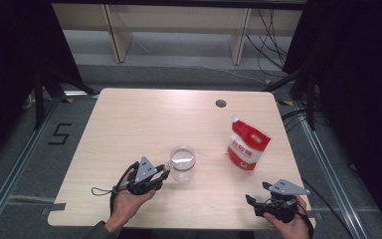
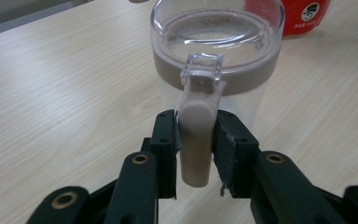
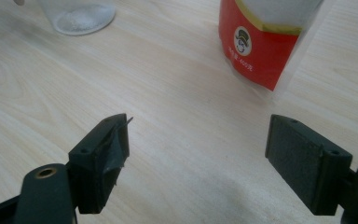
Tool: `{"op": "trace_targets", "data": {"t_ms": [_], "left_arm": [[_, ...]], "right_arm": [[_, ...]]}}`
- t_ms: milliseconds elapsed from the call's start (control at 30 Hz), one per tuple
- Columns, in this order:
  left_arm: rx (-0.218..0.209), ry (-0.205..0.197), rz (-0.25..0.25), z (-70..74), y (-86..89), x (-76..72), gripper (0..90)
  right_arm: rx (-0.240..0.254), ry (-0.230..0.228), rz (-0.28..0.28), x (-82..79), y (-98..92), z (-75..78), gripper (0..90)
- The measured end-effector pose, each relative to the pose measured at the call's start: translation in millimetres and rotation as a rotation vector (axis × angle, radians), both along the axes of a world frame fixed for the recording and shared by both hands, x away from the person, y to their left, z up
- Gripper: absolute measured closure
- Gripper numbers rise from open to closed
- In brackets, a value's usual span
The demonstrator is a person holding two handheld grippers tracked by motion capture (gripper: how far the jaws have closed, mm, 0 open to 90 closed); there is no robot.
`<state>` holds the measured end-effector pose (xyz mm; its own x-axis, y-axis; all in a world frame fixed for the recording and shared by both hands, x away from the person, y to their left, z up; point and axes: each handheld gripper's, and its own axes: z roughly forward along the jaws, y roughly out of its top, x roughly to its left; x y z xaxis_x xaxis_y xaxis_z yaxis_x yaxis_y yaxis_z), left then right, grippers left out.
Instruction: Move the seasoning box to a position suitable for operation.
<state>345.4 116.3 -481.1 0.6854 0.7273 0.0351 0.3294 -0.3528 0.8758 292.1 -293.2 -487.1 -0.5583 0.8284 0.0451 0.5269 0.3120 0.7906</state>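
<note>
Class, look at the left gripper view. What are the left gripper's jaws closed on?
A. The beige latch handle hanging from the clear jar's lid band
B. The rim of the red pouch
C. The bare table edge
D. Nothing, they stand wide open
A: in the left gripper view the left gripper has its two black jaws pressed on either side of the beige latch handle of the clear jar, while the red pouch stands apart.

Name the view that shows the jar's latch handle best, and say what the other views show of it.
The left gripper view: the beige latch handle fills the near foreground, clamped between the left gripper pads, its clear clip at the jar lid. The high view shows it as a small nub at the jar's left side. The right gripper view catches the jar's base.
</note>
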Motion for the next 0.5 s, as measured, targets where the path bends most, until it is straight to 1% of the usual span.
{"op": "trace_targets", "data": {"t_ms": [33,100,133,200,233,300,333,367,400,433,500], "left_arm": [[0.001,-0.003,-0.001,0.9,-1.3,1.3,69.5],[0.017,-0.006,-0.013,1.7,-2.3,3.8,70.3],[0.018,-0.007,-0.019,1.6,-2.3,4.9,70.9],[0.031,-0.008,-0.039,2.0,-2.4,5.9,71.8],[0.031,-0.008,-0.039,2.0,-2.4,5.9,72.0],[0.04,-0.01,-0.066,3.0,-0.7,6.1,72.4],[0.03,-0.008,-0.081,2.7,-0.1,6.5,72.5],[0.03,-0.001,-0.097,2.9,1.5,6.9,72.6],[0.023,0.002,-0.098,2.7,2.1,6.4,72.6],[0.016,0.0,-0.112,2.2,3.2,7.1,72.7],[0.008,-0.002,-0.13,1.6,4.2,7.5,72.7]], "right_arm": [[-0.002,0.001,0.001,0.1,0.0,-0.1,22.3],[-0.002,0.0,0.002,0.1,0.0,-0.2,22.3],[-0.005,-0.009,0.009,0.9,-0.8,-0.3,22.3],[-0.003,-0.005,0.009,0.9,-0.4,-0.5,22.3],[-0.003,-0.005,0.009,0.9,-0.4,-0.5,22.3],[-0.013,-0.011,0.013,1.1,-0.8,-0.3,22.3],[0.004,0.012,0.014,0.6,0.5,-0.6,22.3],[0.011,0.024,-0.002,-0.6,1.4,-0.4,22.3],[0.009,0.029,-0.004,-1.0,1.7,-0.4,22.3],[0.003,0.019,0.004,-0.1,1.0,-0.6,22.3],[0.003,0.019,0.004,-0.1,1.1,-0.7,22.3]]}}
